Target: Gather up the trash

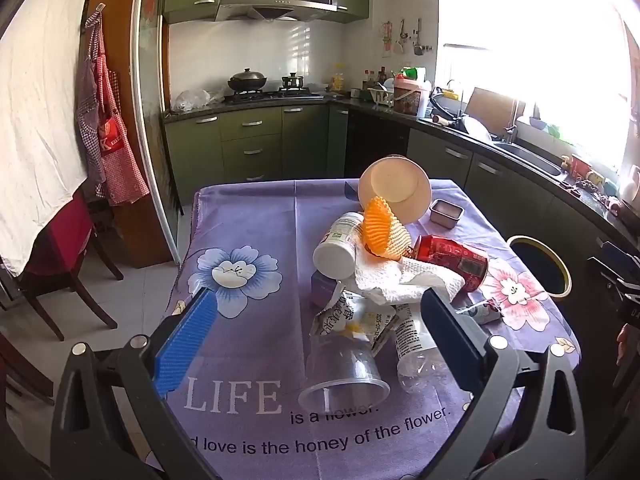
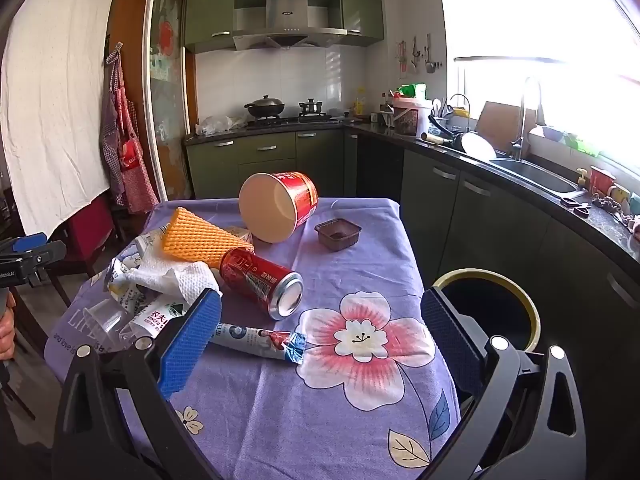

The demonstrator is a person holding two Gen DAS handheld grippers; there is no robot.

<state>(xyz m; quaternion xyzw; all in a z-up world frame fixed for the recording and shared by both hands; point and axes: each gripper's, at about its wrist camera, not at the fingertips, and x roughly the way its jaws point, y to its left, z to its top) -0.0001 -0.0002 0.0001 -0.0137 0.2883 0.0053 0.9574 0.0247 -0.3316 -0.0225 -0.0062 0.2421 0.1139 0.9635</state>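
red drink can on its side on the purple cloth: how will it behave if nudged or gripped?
The red aluminium drink can lies on its side, so a nudge probably rolls it. Its body looks dented, so it is likely empty, light and easily crushed. Its far end touches the white paper towel, which may drag along.

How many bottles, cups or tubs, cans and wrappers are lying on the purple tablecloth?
Bottles: 2 (white bottle, clear bottle)
Cups or tubs: 2 (clear cup, red paper tub)
Cans: 1 (red can)
Wrappers: 2 (torn snack bag, blue-tipped wrapper)
Total: 7
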